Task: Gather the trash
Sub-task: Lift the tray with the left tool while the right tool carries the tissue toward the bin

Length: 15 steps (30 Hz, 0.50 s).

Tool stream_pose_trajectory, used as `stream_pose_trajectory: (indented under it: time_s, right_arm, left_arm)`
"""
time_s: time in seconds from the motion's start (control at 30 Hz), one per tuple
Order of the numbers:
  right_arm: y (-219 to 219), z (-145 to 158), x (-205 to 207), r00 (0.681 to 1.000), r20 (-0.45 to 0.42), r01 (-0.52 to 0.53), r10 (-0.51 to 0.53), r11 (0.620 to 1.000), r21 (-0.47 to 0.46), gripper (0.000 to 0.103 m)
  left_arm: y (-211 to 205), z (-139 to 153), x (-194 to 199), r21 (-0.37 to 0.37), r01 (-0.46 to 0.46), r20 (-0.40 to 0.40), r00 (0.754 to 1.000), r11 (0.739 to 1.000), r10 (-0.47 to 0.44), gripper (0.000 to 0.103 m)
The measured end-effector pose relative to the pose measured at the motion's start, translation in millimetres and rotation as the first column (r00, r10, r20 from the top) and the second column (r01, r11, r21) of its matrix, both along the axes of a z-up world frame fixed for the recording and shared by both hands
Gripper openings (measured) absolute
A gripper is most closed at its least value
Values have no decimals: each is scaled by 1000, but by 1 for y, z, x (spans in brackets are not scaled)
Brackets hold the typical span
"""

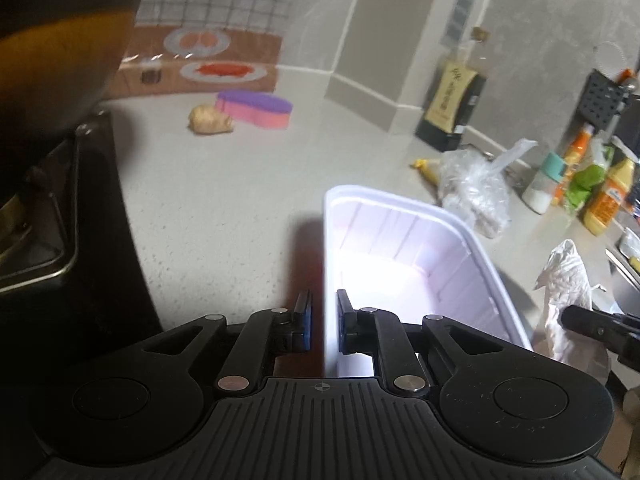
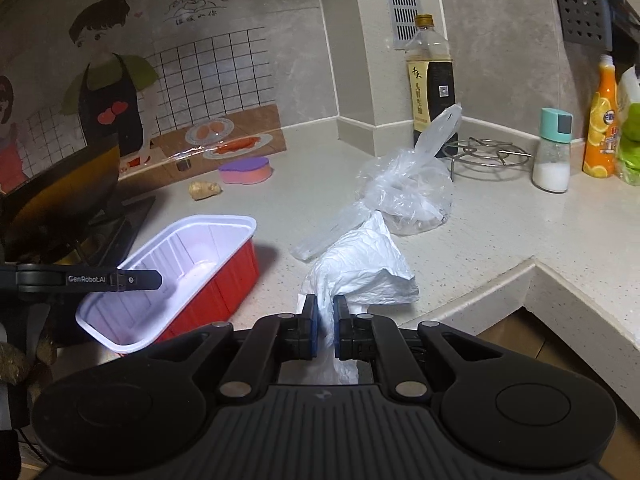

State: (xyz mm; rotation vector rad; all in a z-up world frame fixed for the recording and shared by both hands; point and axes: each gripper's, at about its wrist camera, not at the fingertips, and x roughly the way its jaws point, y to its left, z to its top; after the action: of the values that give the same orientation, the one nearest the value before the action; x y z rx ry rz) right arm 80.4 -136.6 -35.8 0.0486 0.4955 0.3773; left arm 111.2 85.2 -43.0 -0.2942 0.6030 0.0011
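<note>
The red container (image 2: 192,276) with white lining is clamped at its near rim by the left gripper (image 1: 322,322), judged to steady it as a receptacle. A crumpled white wrapper (image 2: 360,272) is pinched between the closed jaws of the right gripper (image 2: 325,322), just beside the container. "GenRobot.AI" is read on the left finger; the soy bottle (image 2: 430,88) label is Chinese

A pale speckled countertop (image 2: 500,220) fills the frame's middle, stepping down at lower right. Grey walls (image 2: 500,40) rise behind, a cartoon cook sticker (image 2: 108,80) upper left, a white vent grille (image 2: 402,0) top centre.
</note>
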Motion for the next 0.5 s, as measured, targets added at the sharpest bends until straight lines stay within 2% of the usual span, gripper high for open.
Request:
stream_pose_trajectory:
  time_s: [0.2, 0.37, 0.5]
  right_arm:
    - [27, -12, 21, 998, -25, -53, 53, 998, 28, 7]
    - [41, -26, 36, 994, -67, -78, 82, 995, 58, 7]
    - [43, -30, 35, 995, -58, -83, 85, 996, 41, 8]
  left_arm:
    - [-1, -5, 4, 16, 0, -22, 1000, 1000, 0, 19]
    - [-2, -5, 4, 41, 3, -6, 1000, 999, -3, 19]
    - [-6, -2, -3, 77, 23, 52, 998, 997, -27, 17]
